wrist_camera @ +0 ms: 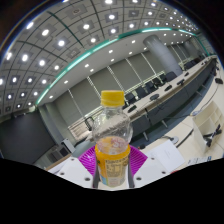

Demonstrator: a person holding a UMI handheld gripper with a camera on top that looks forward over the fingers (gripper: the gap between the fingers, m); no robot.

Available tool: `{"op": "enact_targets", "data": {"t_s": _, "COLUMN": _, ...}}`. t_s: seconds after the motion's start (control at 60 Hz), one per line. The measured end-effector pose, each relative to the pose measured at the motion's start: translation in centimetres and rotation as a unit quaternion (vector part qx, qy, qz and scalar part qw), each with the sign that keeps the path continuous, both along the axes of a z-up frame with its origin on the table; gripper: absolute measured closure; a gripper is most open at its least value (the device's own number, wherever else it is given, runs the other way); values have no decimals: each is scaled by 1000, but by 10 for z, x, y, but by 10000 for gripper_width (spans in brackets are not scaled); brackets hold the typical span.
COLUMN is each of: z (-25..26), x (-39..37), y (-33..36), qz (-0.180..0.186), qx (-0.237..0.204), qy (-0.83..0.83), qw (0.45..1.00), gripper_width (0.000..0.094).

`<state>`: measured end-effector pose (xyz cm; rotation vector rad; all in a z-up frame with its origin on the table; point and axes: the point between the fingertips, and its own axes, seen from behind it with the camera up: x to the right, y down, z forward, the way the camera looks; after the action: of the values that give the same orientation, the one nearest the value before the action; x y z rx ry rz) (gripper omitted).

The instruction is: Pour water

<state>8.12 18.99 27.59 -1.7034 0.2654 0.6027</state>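
Observation:
A clear plastic bottle [112, 130] with a yellow cap [112, 98] and a yellow label [112, 162] stands upright between my fingers. My gripper [112, 160] is shut on the bottle; the magenta pads [88, 158] press on the labelled lower part at both sides. The bottle is held up in the air, with the room's ceiling and far wall behind it. I cannot tell how much liquid is in it. No cup or other vessel shows.
Long rows of white desks [185, 95] with dark chairs run along the right, below the bottle's level. A white surface [165, 155] lies just beyond the fingers. A ceiling with many lights [70, 40] fills the upper view.

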Motion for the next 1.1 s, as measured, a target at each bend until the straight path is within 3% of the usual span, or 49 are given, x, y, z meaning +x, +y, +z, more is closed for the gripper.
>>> {"op": "enact_targets", "data": {"t_s": 0.133, "z": -37, "x": 56, "y": 13, "qz": -19, "qx": 2, "qy": -180, "qw": 983, "gripper_width": 532}}
{"op": "enact_targets", "data": {"t_s": 0.25, "z": -91, "x": 92, "y": 29, "qz": -11, "qx": -13, "qy": -279, "qw": 960, "gripper_width": 533}}
{"op": "enact_targets", "data": {"t_s": 0.483, "z": -187, "x": 115, "y": 32, "qz": 38, "qx": -54, "qy": -301, "qw": 951, "gripper_width": 533}}
{"op": "enact_targets", "data": {"t_s": 0.583, "z": -214, "x": 117, "y": 27, "qz": 57, "qx": -66, "qy": -297, "qw": 951, "gripper_width": 526}}
{"op": "enact_targets", "data": {"t_s": 0.667, "z": -210, "x": 116, "y": 29, "qz": 53, "qx": -49, "qy": -280, "qw": 957, "gripper_width": 522}}
{"op": "enact_targets", "data": {"t_s": 0.833, "z": -215, "x": 120, "y": 25, "qz": 50, "qx": -65, "qy": -278, "qw": 957, "gripper_width": 359}}
{"op": "enact_targets", "data": {"t_s": 0.867, "z": -217, "x": 122, "y": 22, "qz": 47, "qx": -78, "qy": -280, "qw": 956, "gripper_width": 272}}
{"op": "enact_targets", "data": {"t_s": 0.917, "z": -219, "x": 124, "y": 16, "qz": 43, "qx": -94, "qy": -281, "qw": 954, "gripper_width": 65}}
{"op": "enact_targets", "data": {"t_s": 1.1, "z": -198, "x": 135, "y": -30, "qz": 22, "qx": -133, "qy": -269, "qw": 954, "gripper_width": 79}}
